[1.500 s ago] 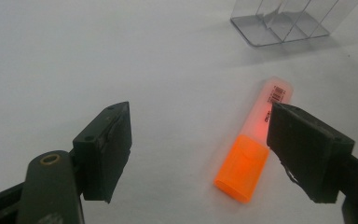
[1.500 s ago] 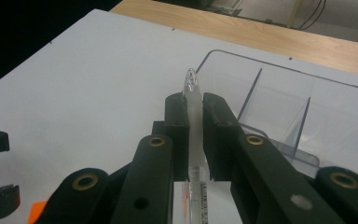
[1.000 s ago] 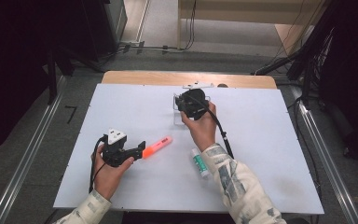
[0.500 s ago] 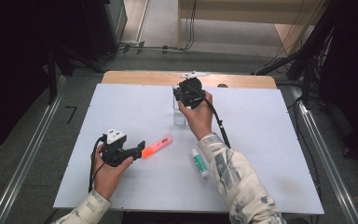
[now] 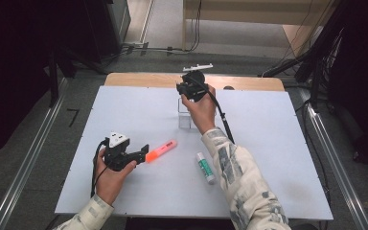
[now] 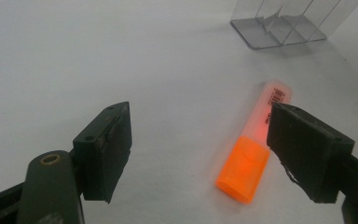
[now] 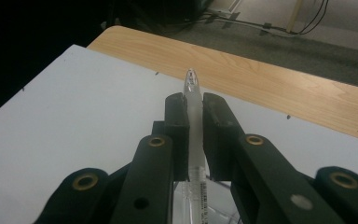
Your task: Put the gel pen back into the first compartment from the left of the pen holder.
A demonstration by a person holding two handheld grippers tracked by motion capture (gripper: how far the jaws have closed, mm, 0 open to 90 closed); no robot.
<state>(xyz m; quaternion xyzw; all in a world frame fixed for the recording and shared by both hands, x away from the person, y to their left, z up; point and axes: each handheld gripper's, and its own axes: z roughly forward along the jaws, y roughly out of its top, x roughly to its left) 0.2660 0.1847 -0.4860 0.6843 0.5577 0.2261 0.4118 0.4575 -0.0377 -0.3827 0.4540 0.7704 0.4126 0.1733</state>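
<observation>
The right tongs are clamped on a clear pen, nearly closed with the barrel pinched between the pads and its tip pointing up and away toward the wooden table edge. In the high view they sit at about 12 o'clock on the white table, just above the clear plastic organizer; the pen's lower end appears to hang over the organizer's compartments, a hold that suits lowering it straight into a slot.

The left tongs rest wide open at about 8 o'clock, holding nothing. The orange highlighter lies on the table between the jaws, close against the right-hand one and not gripped, so a pick looks ready.

A glue stick lies near 5 o'clock, well apart from both tongs. There is bare table all around the organizer, but the far edge is close behind it, so the right hand has more room coming back than going forward.
</observation>
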